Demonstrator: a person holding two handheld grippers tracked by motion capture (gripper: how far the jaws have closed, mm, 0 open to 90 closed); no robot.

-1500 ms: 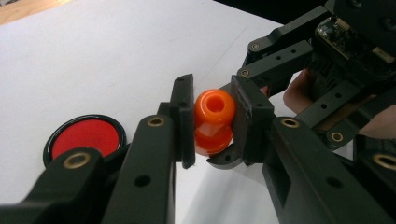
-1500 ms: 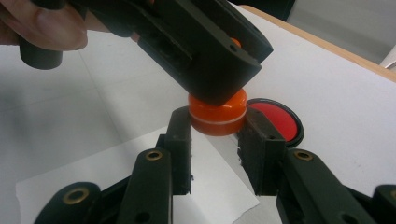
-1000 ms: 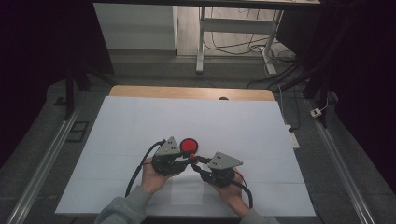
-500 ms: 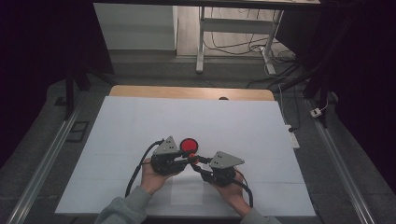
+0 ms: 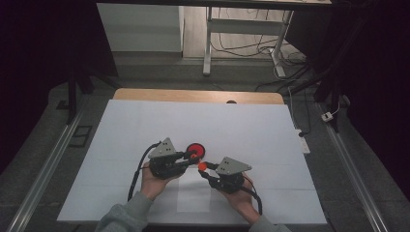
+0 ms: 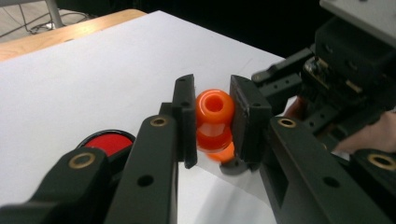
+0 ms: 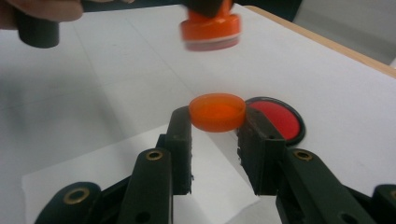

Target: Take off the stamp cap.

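My left gripper [image 6: 212, 119] is shut on an orange stamp [image 6: 214, 106], its jaws pressing the knobbed handle from both sides. In the right gripper view the stamp [image 7: 211, 25] hangs blurred at the top, base down. Below it, my right gripper [image 7: 217, 126] is shut on the stamp's orange cap [image 7: 217, 112], held open side up. A round red ink pad [image 7: 275, 119] in a black case lies on the table just beyond the cap. From above, the left gripper [image 5: 193, 155] and right gripper [image 5: 202, 166] meet tip to tip beside the ink pad [image 5: 195, 149].
A white cover [image 5: 145, 125] spreads over the table, with a wooden edge [image 5: 193, 95] at the far side. A smaller white sheet [image 5: 193, 195] lies under the grippers near the front edge. Metal rails run along both sides, and cables lie on the floor beyond.
The left gripper has drifted a little to the left with the stamp. The right gripper and the ink pad have stayed where they were.
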